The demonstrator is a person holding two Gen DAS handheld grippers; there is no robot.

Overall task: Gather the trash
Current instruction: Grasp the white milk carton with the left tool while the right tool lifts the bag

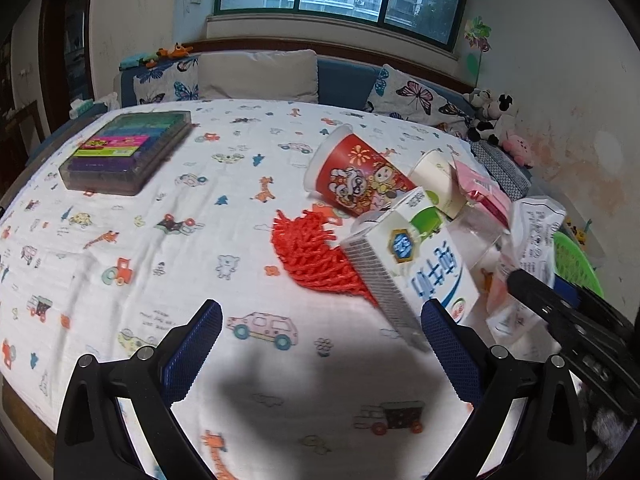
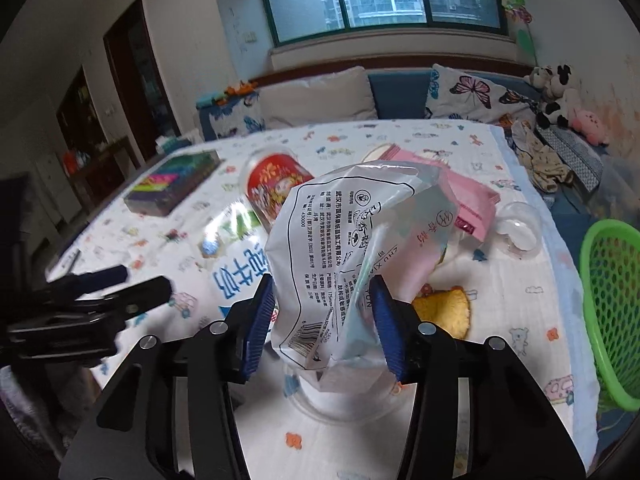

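Observation:
My right gripper [image 2: 322,284] is shut on a crumpled white plastic wrapper [image 2: 340,248] with printed text, held up over a clear plastic cup [image 2: 340,396]. In the left wrist view the wrapper [image 1: 536,224] hangs at the right by the right gripper's black fingers [image 1: 560,312]. My left gripper [image 1: 322,312] stands open over the tablecloth with nothing between its blue pads. Just beyond it lie a white milk carton [image 1: 416,260], a red paper cup [image 1: 360,176] on its side, a white paper cup [image 1: 436,184] and a pink packet [image 1: 484,188].
A green mesh basket [image 2: 612,300] stands off the table's right edge. A red tasselled cloth [image 1: 316,248] lies left of the carton. A box of coloured markers [image 1: 128,152] sits at the far left. A clear dome lid [image 2: 518,228] and a yellow pad [image 2: 444,312] lie at the right.

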